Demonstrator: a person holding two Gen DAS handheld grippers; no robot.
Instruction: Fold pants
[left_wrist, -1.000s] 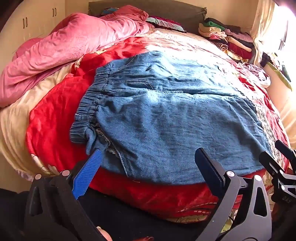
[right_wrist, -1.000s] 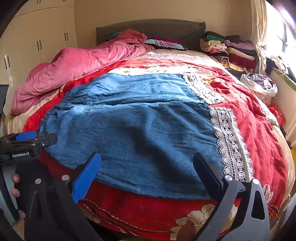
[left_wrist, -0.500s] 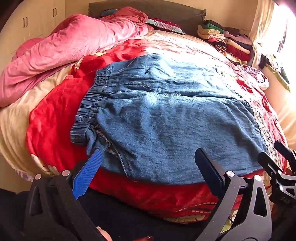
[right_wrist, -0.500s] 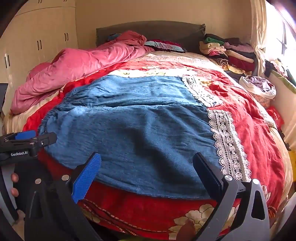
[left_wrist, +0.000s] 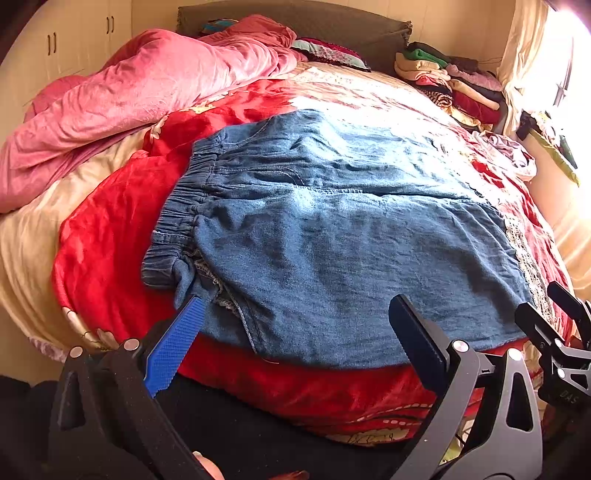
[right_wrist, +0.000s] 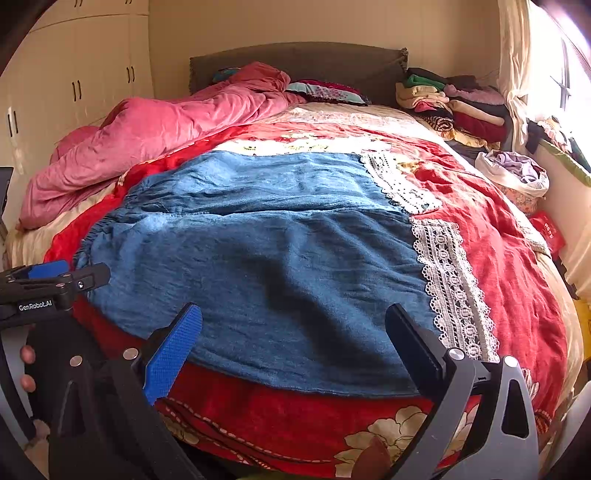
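Blue denim pants (left_wrist: 332, 236) lie spread flat across the red bed cover, elastic waistband (left_wrist: 173, 221) to the left and white lace hems (right_wrist: 447, 280) to the right. My left gripper (left_wrist: 295, 332) is open and empty, just short of the pants' near edge at the waistband end. My right gripper (right_wrist: 295, 332) is open and empty, just short of the near edge at the leg end. The pants also fill the right wrist view (right_wrist: 258, 266). The right gripper shows at the right edge of the left wrist view (left_wrist: 554, 332).
A bunched pink quilt (right_wrist: 155, 136) lies along the bed's far left. Folded clothes (right_wrist: 458, 103) are stacked at the headboard's right. A bag of clothes (right_wrist: 513, 173) sits by the right wall. White cupboards (right_wrist: 74, 81) stand at left.
Both grippers have drawn back and lifted slightly, so the far end of the bed shows more. The pants have not moved.
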